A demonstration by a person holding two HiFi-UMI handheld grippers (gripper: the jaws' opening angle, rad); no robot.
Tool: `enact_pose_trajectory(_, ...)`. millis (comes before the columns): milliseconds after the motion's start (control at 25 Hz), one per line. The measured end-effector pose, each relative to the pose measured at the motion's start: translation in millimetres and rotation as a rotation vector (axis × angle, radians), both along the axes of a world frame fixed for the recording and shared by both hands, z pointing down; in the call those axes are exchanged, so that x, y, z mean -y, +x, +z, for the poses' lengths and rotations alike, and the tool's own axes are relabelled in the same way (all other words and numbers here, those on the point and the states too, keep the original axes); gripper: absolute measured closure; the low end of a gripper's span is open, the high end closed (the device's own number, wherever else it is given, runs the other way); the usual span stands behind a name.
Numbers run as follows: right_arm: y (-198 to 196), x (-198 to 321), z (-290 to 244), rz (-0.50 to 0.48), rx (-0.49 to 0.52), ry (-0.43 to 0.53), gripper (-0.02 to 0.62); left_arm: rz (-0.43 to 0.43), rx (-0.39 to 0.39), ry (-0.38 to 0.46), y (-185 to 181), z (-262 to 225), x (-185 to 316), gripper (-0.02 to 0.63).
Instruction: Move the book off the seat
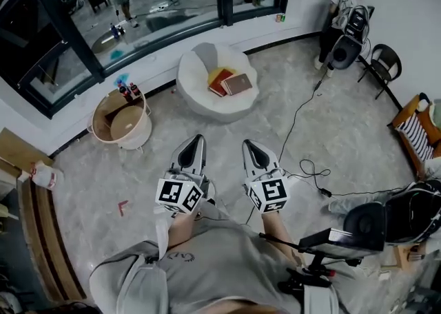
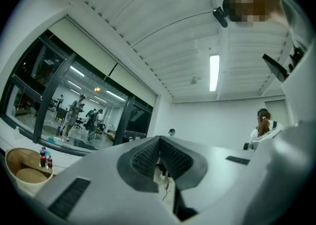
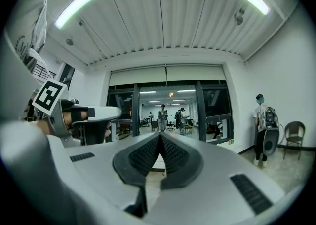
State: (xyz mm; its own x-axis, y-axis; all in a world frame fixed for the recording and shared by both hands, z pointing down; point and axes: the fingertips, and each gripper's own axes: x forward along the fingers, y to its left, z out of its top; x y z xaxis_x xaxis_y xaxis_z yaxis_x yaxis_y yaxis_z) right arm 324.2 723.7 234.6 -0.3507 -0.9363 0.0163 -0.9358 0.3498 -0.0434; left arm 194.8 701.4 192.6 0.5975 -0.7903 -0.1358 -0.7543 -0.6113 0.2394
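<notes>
— Where's the book?

— The brown rectangular book (image 1: 238, 84) lies flat in the hollow of the white round cushioned seat (image 1: 196, 96), over by the dark-framed window wall (image 1: 138, 9). A red and orange book (image 1: 219, 79) lies just beside it, and the two overlap a little.

— And the claws?

— Both are closed with nothing in them. In the left gripper view the left claw (image 2: 159, 142) has its ribbed dark pads (image 2: 145, 157) pressed together at the tip, and only the room shows past them. The right claw (image 3: 160, 139) looks the same in its own view: pads meeting, nothing between.

— How near the seat are they?

— Well apart from it. From the head view the left claw (image 1: 196, 142) and the right claw (image 1: 249, 146) are held side by side in front of the person's chest. Both point across the pale grey mottled floor (image 1: 138, 175) toward the seat.

— Anything else around?

— A round tan wooden tub (image 1: 103, 109) stands on the floor left of the seat, with small dark bottles (image 1: 128, 90) at its far rim. A black cable (image 1: 298, 116) trails over the floor on the right. A person (image 1: 342, 9) stands by the far white wall.
</notes>
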Motion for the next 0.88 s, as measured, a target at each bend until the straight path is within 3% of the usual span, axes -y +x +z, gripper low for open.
enact_pose_trajectory(200, -4, 62, 3, 0.016, -0.014, -0.031, 0.581, 0.021, -0.007, -0.019, -3, 7, 64, 0.597)
enact_pose_trajectory(480, -33, 147, 7, 0.023, -0.028, -0.078, 0.581, 0.038, -0.031, -0.031, -37, 16, 156, 0.597)
enact_pose_trajectory(880, -37, 224, 34, 0.160, -0.042, -0.122, 0.581, 0.092, -0.046, -0.069, -67, 59, 267, 0.597)
